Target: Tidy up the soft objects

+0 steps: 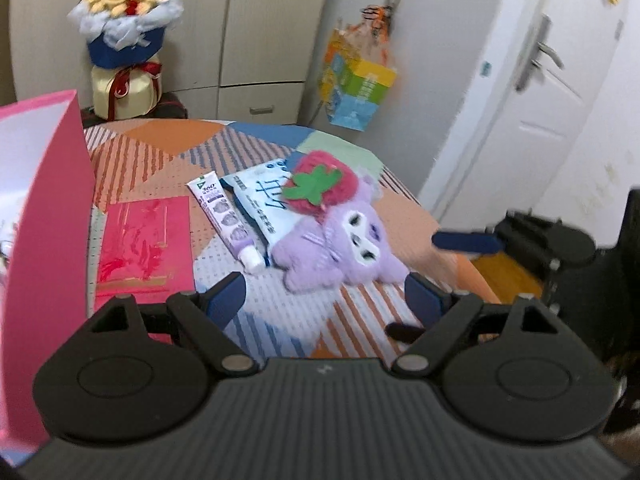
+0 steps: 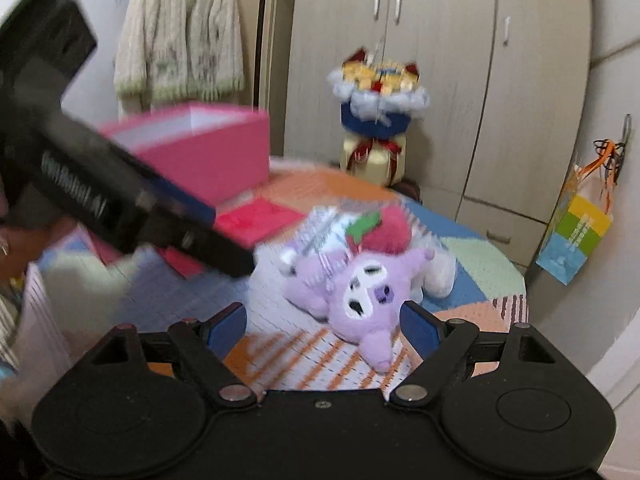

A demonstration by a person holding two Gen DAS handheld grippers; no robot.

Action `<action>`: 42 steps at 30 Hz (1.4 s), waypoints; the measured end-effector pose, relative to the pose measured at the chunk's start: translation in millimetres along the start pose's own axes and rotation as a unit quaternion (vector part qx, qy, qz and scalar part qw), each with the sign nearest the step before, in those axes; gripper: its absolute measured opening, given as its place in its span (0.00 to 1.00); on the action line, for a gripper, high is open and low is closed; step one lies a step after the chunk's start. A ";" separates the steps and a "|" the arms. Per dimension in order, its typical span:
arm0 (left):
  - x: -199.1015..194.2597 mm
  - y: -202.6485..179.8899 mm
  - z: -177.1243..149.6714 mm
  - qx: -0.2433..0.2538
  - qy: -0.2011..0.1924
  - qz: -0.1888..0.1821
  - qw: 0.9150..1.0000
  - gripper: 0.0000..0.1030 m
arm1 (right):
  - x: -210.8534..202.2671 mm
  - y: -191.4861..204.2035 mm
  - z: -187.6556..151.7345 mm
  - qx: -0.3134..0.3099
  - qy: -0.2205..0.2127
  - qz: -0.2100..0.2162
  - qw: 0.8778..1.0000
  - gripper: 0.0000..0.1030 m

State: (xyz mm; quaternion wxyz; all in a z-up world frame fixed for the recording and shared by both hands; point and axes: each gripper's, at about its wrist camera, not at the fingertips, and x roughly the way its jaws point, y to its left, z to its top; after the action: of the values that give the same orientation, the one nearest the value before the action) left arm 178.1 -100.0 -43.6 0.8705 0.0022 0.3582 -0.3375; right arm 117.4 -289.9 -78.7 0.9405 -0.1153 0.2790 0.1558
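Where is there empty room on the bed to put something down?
Bare quilt lies in front of the purple plush, between it and the left gripper. Another free stretch runs behind the toothpaste tube, toward the bouquet. It is crowded mid-bed, where plush, strawberry toy, pouch and tube bunch together.

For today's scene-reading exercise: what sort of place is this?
Probably a home bedroom: a wardrobe along the wall, a cardigan hanging up, and a patterned bedspread under the toys.
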 end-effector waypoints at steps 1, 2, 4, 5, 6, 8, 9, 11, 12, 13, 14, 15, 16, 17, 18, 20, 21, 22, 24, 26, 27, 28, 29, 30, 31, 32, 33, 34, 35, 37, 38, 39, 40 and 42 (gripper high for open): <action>7.0 2.7 1.7 -0.008 0.002 -0.002 1.000 0.83 | 7.6 -0.8 0.3 -0.004 0.008 -0.007 1.000 0.84; 13.2 5.4 2.7 -0.019 0.002 -0.006 1.000 0.82 | 15.2 -3.5 0.4 0.000 0.016 -0.009 1.000 0.84; 24.6 9.4 4.7 -0.036 0.003 -0.015 0.999 0.82 | 29.3 -13.6 2.0 0.021 0.030 0.000 0.999 0.84; 30.1 10.5 5.3 -0.044 0.005 -0.016 0.999 0.81 | 35.0 -19.4 3.5 0.034 0.033 0.003 0.999 0.84; 35.6 10.7 6.0 -0.049 0.004 -0.016 0.999 0.81 | 39.2 -23.3 3.9 0.044 0.037 0.006 0.998 0.84; 45.4 8.6 7.6 -0.051 0.003 -0.010 0.999 0.77 | 46.0 -28.8 4.8 0.053 0.040 0.012 0.998 0.84; 49.7 7.2 8.5 -0.050 0.002 -0.005 0.999 0.75 | 47.3 -29.7 4.2 0.057 0.039 0.013 0.998 0.84; 58.3 5.7 9.1 -0.051 -0.001 0.003 0.999 0.70 | 52.3 -33.3 5.4 0.070 0.036 0.021 0.997 0.84; 62.5 5.7 9.1 -0.053 0.000 0.007 0.999 0.68 | 55.1 -35.1 4.8 0.077 0.035 0.025 0.996 0.84; 66.5 6.7 8.7 -0.058 0.004 0.010 0.998 0.66 | 57.4 -35.9 4.7 0.084 0.035 0.026 0.995 0.84; 69.9 8.0 8.0 -0.064 0.006 0.011 0.998 0.66 | 59.7 -36.7 4.7 0.091 0.035 0.027 0.995 0.84; 72.8 9.0 7.0 -0.069 0.009 0.011 0.998 0.65 | 61.4 -37.5 4.4 0.097 0.034 0.026 0.994 0.84; 75.1 9.9 5.6 -0.073 0.012 0.013 0.997 0.63 | 62.7 -37.7 4.4 0.101 0.032 0.027 0.994 0.84; 75.9 10.4 4.3 -0.076 0.013 0.013 0.997 0.63 | 63.2 -37.3 3.9 0.107 0.030 0.028 0.993 0.84; 76.1 10.9 3.0 -0.080 0.010 0.010 0.997 0.61 | 63.6 -36.6 4.1 0.112 0.029 0.028 0.993 0.84; 75.5 10.4 1.2 -0.084 0.006 0.007 0.996 0.59 | 63.6 -35.3 3.4 0.116 0.026 0.023 0.993 0.84; 75.2 9.5 0.6 -0.083 0.004 0.007 0.996 0.57 | 63.8 -34.0 2.8 0.116 0.026 0.020 0.993 0.84; 74.9 9.0 -0.4 -0.082 0.003 0.007 0.997 0.55 | 63.8 -32.1 2.2 0.115 0.027 0.015 0.993 0.83; 73.5 8.9 -1.2 -0.085 0.002 0.006 0.996 0.49 | 63.6 -28.8 0.8 0.115 0.026 0.002 0.993 0.78; 73.0 7.6 -2.1 -0.084 0.003 0.006 0.996 0.46 | 62.5 -25.8 -1.1 0.127 0.025 -0.007 0.992 0.75; 73.0 6.4 -2.7 -0.083 0.004 0.008 0.997 0.44 | 61.8 -23.5 -1.5 0.132 0.024 -0.013 0.991 0.74; 72.9 5.5 -3.7 -0.082 0.004 0.008 0.997 0.43 | 61.1 -20.0 -1.7 0.130 0.024 -0.021 0.991 0.73; 73.0 4.2 -4.5 -0.084 0.004 0.009 0.996 0.43 | 60.5 -17.5 -1.8 0.128 0.024 -0.027 0.991 0.72; 72.9 3.2 -5.1 -0.084 0.005 0.010 0.996 0.43 | 59.8 -15.2 -1.7 0.129 0.024 -0.033 0.991 0.71; 72.4 2.8 -5.2 -0.085 0.005 0.011 0.996 0.43 | 59.2 -14.0 -1.8 0.132 0.025 -0.037 0.990 0.70; 71.6 2.1 -5.8 -0.086 0.005 0.009 0.996 0.43 | 58.2 -13.4 -2.1 0.137 0.025 -0.039 0.990 0.68; 70.6 0.7 -6.3 -0.083 0.005 0.009 0.996 0.43 | 56.5 -12.9 -2.4 0.141 0.025 -0.040 0.989 0.67; 68.1 -1.6 -6.7 -0.080 0.009 0.010 0.997 0.43 | 54.0 -12.1 -2.2 0.148 0.025 -0.038 0.988 0.65; 64.4 -5.6 -7.1 -0.075 0.010 0.015 0.997 0.43 | 51.3 -10.9 -2.0 0.154 0.024 -0.036 0.987 0.64; 57.9 -12.8 -7.1 -0.059 0.018 0.026 0.998 0.43 | 44.5 -4.7 -2.0 0.153 0.024 -0.034 0.987 0.64; 54.9 -14.0 -7.5 -0.058 0.024 0.028 0.998 0.43 | 41.3 -2.4 -2.8 0.154 0.025 -0.034 0.987 0.63; 51.8 -15.5 -8.0 -0.056 0.028 0.028 0.998 0.43 | 38.4 -0.7 -3.4 0.156 0.026 -0.032 0.987 0.63; 49.0 -16.5 -9.1 -0.053 0.033 0.026 0.998 0.43 | 35.2 0.5 -4.3 0.159 0.028 -0.029 0.986 0.63; 43.9 -17.4 -10.6 -0.055 0.042 0.021 0.997 0.43 | 30.1 0.6 -6.3 0.173 0.035 -0.021 0.984 0.63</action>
State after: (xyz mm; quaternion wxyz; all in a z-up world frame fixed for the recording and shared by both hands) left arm 183.9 -136.5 -74.8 0.8604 -0.0241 0.4124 -0.2983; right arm 138.1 -284.4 -100.8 0.9389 0.0381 0.3323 0.0808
